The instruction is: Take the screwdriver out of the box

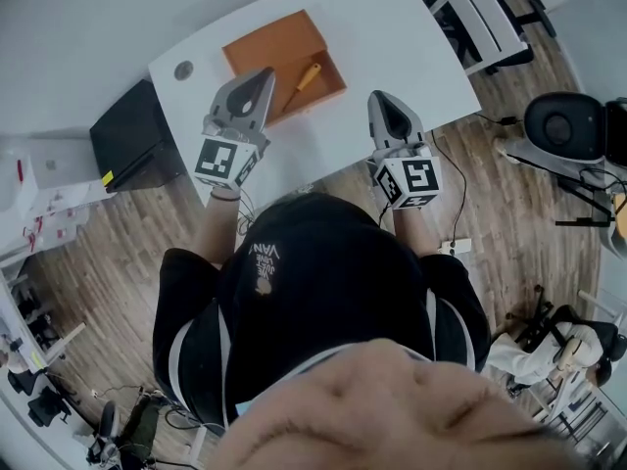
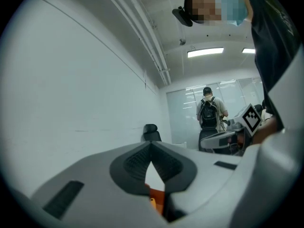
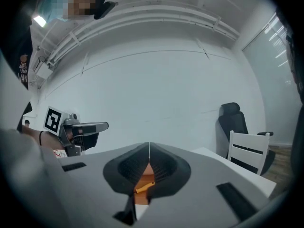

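Screwdriver [image 1: 304, 78], yellow-handled, lies slantwise on the floor of the open orange box [image 1: 263, 49] at the far part of the white worktop [image 1: 392, 37], with nothing touching it. The fingers [image 2: 135, 164] of the left gripper [image 1: 263, 78] are clenched together on nothing; box and tool show only through the gap below their tips. The right gripper [image 1: 384, 104] also has its fingers [image 3: 124, 167] pressed together and empty, near the box's right corner but apart from it. The risk, as I judge it, is reaching in with the fingers closed: they would shove the tool along the box floor, or push the box across the worktop, rather than take hold. A level approach could also strike the box wall. Both grippers point roughly level and away from the person. The left tip meets the box's near edge in the head view, and the forearms reach forward side by side
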A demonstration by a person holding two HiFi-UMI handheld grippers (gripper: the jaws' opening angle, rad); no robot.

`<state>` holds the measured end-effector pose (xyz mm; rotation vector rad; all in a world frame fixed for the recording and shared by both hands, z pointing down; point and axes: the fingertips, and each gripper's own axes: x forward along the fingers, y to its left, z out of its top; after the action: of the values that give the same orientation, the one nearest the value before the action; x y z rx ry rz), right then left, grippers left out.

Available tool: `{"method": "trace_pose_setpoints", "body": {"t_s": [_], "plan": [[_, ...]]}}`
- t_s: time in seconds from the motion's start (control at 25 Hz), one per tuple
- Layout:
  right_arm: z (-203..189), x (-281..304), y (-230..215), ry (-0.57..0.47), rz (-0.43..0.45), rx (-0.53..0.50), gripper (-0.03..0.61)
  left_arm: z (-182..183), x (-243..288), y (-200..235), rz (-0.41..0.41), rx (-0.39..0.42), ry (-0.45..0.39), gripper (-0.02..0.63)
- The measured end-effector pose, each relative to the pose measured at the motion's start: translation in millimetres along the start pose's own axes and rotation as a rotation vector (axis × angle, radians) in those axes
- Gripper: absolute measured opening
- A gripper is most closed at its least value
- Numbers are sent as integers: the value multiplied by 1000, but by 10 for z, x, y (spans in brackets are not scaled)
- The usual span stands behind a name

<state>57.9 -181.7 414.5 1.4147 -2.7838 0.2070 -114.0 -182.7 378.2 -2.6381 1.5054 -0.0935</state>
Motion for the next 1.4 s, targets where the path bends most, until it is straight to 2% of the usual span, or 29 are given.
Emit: {"method": "trace_pose_setpoints", "body": {"t_s": [0.4, 0.68, 1.4], "plan": [[-41, 154, -49, 14, -39, 5, 12, -61, 299, 143, -53, -4, 6, 15], [-65, 211, -96, 23, -61, 9, 12, -232, 447, 183, -74, -45, 36, 15], [-128, 286, -204, 41, -88, 19, 12, -828, 760, 171, -119, -51, 186, 15]]}}
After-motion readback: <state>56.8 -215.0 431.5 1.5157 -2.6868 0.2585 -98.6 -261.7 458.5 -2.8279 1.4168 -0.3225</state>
